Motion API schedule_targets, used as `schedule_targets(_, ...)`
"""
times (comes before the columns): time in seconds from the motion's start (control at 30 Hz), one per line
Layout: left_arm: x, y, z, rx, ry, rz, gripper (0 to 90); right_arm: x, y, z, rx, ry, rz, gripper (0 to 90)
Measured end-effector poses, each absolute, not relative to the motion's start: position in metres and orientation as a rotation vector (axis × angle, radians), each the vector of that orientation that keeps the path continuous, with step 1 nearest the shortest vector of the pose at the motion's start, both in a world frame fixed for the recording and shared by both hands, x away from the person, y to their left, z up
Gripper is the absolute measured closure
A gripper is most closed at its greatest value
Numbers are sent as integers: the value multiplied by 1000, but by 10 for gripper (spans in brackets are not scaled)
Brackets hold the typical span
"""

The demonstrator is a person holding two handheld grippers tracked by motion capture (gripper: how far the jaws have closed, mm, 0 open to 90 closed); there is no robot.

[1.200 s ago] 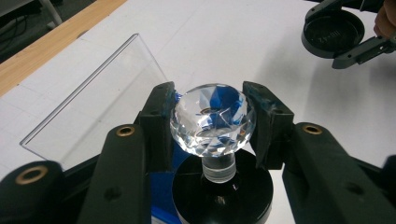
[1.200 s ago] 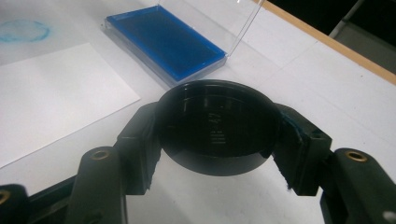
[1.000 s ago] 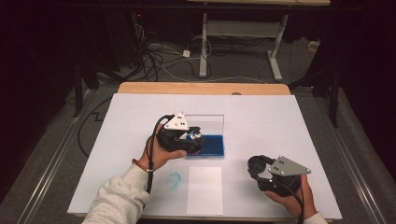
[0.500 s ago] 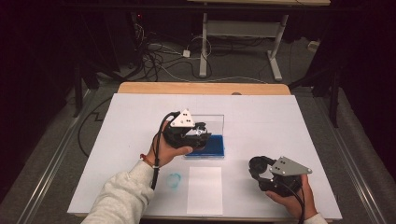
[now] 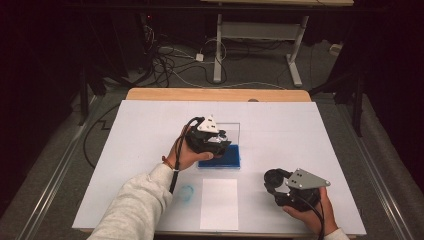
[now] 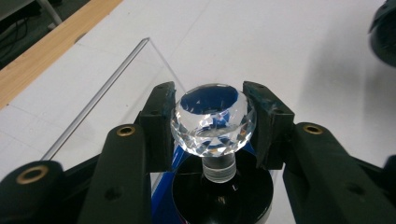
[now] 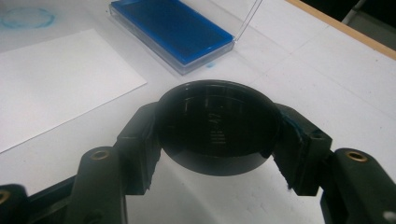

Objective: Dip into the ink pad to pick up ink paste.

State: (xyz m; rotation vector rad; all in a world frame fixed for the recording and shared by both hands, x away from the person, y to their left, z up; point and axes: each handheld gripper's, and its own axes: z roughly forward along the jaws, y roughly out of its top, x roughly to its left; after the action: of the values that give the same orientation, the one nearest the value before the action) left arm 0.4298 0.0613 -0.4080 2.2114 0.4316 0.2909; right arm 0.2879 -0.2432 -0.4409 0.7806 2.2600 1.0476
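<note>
Now the left gripper [image 6: 212, 126] grips a crystal-topped stamp [image 6: 212, 122] over the blue ink pad [image 5: 226, 159], perhaps touching it, while the right gripper [image 7: 217, 135] clamps a black disc [image 7: 217, 128].

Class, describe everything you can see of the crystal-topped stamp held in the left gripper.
The stamp has a clear, faceted, glass-like knob with a blue-tinted top, a short clear neck and a round black base below. The left gripper clamps the knob from both sides. It stands upright over the blue ink pad; contact with the pad cannot be told.
</note>
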Motion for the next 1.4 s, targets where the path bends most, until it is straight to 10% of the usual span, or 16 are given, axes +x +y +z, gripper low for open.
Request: schedule_targets(1.4, 427, 75, -426, 2421, 507, 298, 552, 290, -235, -449, 781, 2353, 941, 387)
